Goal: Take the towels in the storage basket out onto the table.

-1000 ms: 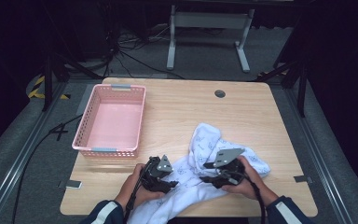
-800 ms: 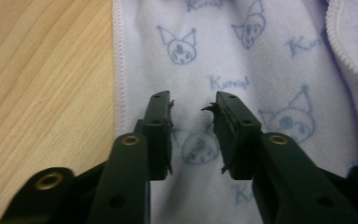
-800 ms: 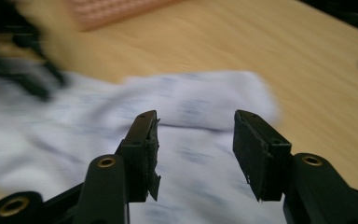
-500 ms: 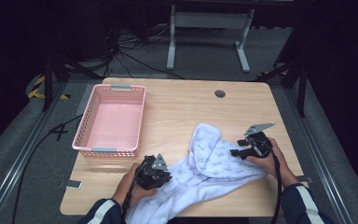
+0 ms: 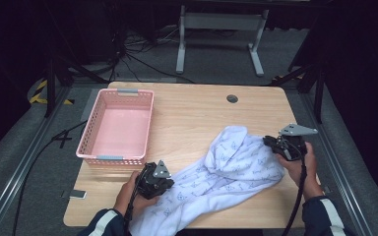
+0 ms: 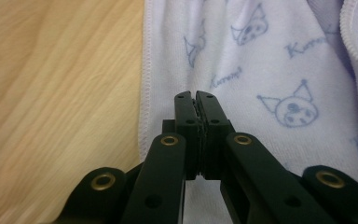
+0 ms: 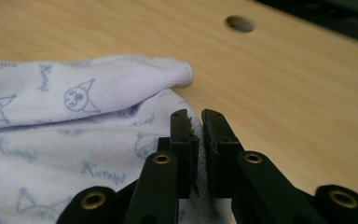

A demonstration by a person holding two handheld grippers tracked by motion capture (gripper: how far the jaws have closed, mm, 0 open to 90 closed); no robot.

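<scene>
table point(image 5: 197, 113): pale wood, wide bare stretch ahead of both grippers out to the far edge; a round hole point(image 5: 232, 99) sits far ahead of the right gripper.
towel point(image 5: 221, 177): white with a blue cat-face print, stretched slantwise between the two grippers, bunched into a fold close to the right one, its near end reaching the table's near edge beside the left hand point(image 5: 128, 194).
basket point(image 5: 117, 127): pink, slotted walls, standing just ahead of the left gripper near the table's left edge; nothing lies in it.
left gripper point(image 6: 196, 100): jaws have just been closing and now meet on the towel near its stitched hem; bare wood lies just to the left of the hem.
right gripper point(image 7: 195, 122): jaws have just been closing and now pinch a thin edge of towel; open wood runs to its right and ahead.
room: dark floor, cables and a grey metal stand point(image 5: 219, 22) well beyond the table's far edge.
</scene>
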